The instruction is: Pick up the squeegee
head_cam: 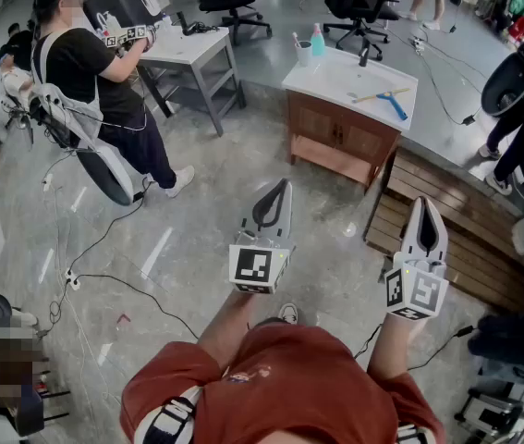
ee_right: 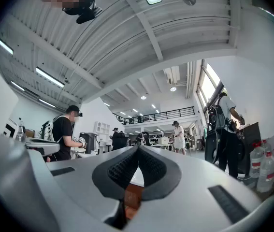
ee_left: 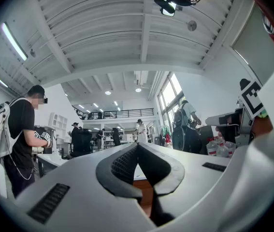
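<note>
We have not started the pick: the squeegee [head_cam: 392,103] lies on the white worktop [head_cam: 335,81] well ahead of us, while our left claw [head_cam: 283,191] and right claw [head_cam: 425,204] are both pinched together and empty. Only the head view shows the squeegee. The left gripper view and right gripper view look above it, to the ceiling and people.
</note>
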`<move>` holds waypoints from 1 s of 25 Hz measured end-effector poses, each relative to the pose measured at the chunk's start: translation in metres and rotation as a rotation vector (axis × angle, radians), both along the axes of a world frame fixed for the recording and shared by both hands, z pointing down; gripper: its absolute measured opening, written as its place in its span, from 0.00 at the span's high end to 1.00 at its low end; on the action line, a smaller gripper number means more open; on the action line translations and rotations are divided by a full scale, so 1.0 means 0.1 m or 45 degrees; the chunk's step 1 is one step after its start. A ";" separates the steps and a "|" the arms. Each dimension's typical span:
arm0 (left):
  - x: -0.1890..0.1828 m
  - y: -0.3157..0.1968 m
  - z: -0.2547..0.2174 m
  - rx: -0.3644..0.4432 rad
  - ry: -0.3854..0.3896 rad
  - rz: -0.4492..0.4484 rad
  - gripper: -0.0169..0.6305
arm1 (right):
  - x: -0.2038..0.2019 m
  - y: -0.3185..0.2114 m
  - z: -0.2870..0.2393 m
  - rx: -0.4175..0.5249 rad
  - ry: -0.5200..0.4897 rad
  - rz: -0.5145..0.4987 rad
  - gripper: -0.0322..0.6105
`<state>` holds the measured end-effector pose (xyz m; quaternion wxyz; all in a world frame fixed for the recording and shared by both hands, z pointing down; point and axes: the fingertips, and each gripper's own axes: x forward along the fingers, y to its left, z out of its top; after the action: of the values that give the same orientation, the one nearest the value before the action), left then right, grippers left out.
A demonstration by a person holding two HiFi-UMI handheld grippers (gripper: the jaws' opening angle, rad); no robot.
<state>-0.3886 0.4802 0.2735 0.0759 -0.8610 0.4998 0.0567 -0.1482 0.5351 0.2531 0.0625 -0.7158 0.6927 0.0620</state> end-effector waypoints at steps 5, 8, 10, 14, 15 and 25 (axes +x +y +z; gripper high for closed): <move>-0.23 -0.22 -0.01 0.008 0.001 -0.012 0.95 | -0.22 -0.25 0.06 -0.017 0.051 -0.009 0.94; -0.37 -0.33 0.01 0.010 0.010 0.002 0.95 | -0.38 -0.35 0.11 -0.028 0.081 0.003 0.94; -0.48 -0.38 0.03 0.017 0.024 0.006 0.95 | -0.49 -0.41 0.14 -0.034 0.089 0.004 0.94; -0.71 -0.52 0.09 -0.018 0.043 -0.021 0.95 | -0.66 -0.52 0.12 -0.033 0.111 0.004 0.94; -0.75 -0.55 0.11 -0.033 0.046 -0.025 0.95 | -0.69 -0.53 0.12 -0.035 0.122 0.007 0.94; -0.74 -0.81 0.31 -0.076 0.041 -0.025 0.95 | -0.75 -0.80 0.26 -0.056 0.157 -0.007 0.94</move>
<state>-0.4627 0.3996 0.3049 0.0427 -0.8568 0.5109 0.0547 -0.2236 0.4552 0.2789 0.0042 -0.7100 0.6983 0.0904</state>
